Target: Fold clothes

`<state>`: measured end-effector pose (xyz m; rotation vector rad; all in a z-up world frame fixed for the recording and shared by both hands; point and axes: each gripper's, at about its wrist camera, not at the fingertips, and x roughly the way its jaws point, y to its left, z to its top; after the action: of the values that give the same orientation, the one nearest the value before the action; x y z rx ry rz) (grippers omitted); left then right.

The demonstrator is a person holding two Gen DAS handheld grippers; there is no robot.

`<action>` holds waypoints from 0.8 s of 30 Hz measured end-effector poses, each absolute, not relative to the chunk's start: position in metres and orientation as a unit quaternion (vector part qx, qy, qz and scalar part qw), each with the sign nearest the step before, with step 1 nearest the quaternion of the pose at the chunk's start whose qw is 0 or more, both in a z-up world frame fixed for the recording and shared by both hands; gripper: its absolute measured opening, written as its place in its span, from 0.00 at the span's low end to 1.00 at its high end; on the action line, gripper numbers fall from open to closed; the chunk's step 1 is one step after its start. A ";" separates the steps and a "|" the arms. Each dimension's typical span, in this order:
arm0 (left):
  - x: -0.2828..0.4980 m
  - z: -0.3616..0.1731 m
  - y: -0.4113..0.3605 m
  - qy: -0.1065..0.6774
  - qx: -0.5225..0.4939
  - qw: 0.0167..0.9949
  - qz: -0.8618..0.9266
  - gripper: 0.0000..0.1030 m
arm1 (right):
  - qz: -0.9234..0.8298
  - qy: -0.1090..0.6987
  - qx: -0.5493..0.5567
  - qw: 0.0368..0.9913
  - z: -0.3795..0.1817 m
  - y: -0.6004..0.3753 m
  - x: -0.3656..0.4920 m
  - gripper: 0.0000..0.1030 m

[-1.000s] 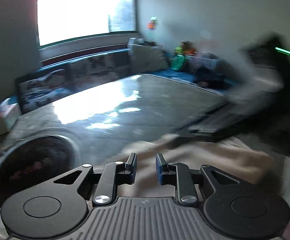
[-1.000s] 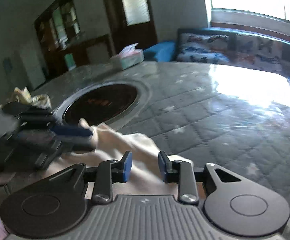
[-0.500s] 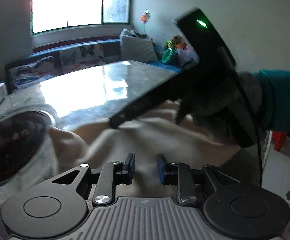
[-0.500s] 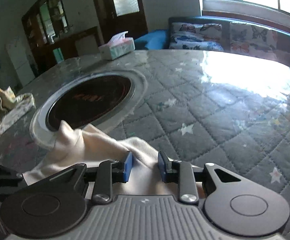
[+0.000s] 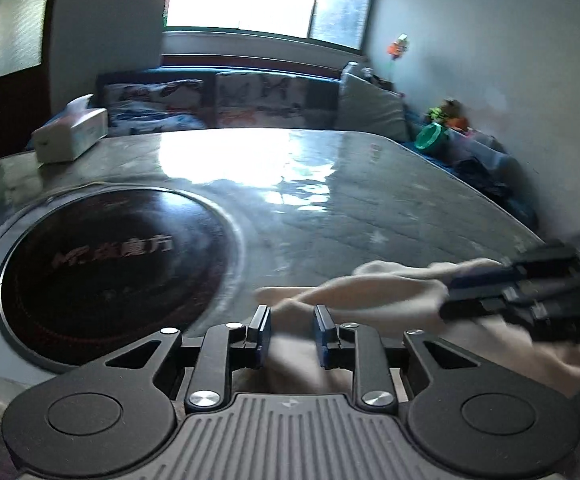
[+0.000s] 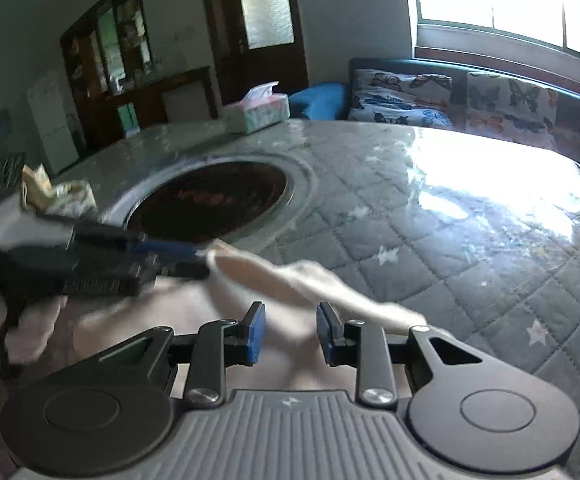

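A cream garment (image 5: 373, 292) lies bunched at the near edge of the grey quilted table (image 5: 369, 200); it also shows in the right wrist view (image 6: 290, 284). My left gripper (image 5: 288, 334) is open, its jaws apart over the cloth; in the right wrist view it (image 6: 194, 258) reaches in from the left, blurred, its tips at a fold of the garment. My right gripper (image 6: 290, 334) is open above the cloth; in the left wrist view it (image 5: 461, 292) comes in from the right, blurred, touching the garment.
A round dark hotplate (image 5: 114, 256) is set into the table, left of the garment. A tissue box (image 5: 70, 134) stands at the far left edge. A crumpled patterned cloth (image 6: 58, 192) lies at the left. A cushioned bench (image 6: 449, 100) runs under the window.
The left gripper swung left toward the hotplate. The right gripper dropped from high over the cloth to the garment's right side. The garment was pulled into a long fold.
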<state>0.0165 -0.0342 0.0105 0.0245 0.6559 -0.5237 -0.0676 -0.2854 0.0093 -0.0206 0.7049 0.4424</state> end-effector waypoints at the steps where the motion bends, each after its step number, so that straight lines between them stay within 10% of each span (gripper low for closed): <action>1: 0.018 0.011 -0.033 0.319 0.012 0.915 -0.247 0.25 | 0.215 0.349 -0.017 0.912 0.006 -0.284 -0.068 0.27; 24: 0.001 0.016 -0.041 0.298 0.031 0.915 -0.269 0.26 | 0.215 0.374 -0.009 0.902 0.003 -0.254 -0.008 0.21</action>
<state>0.0006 -0.0409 0.0162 0.0642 0.6129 -0.5543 -0.0080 -0.2536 0.0032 -0.0190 0.7727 0.4450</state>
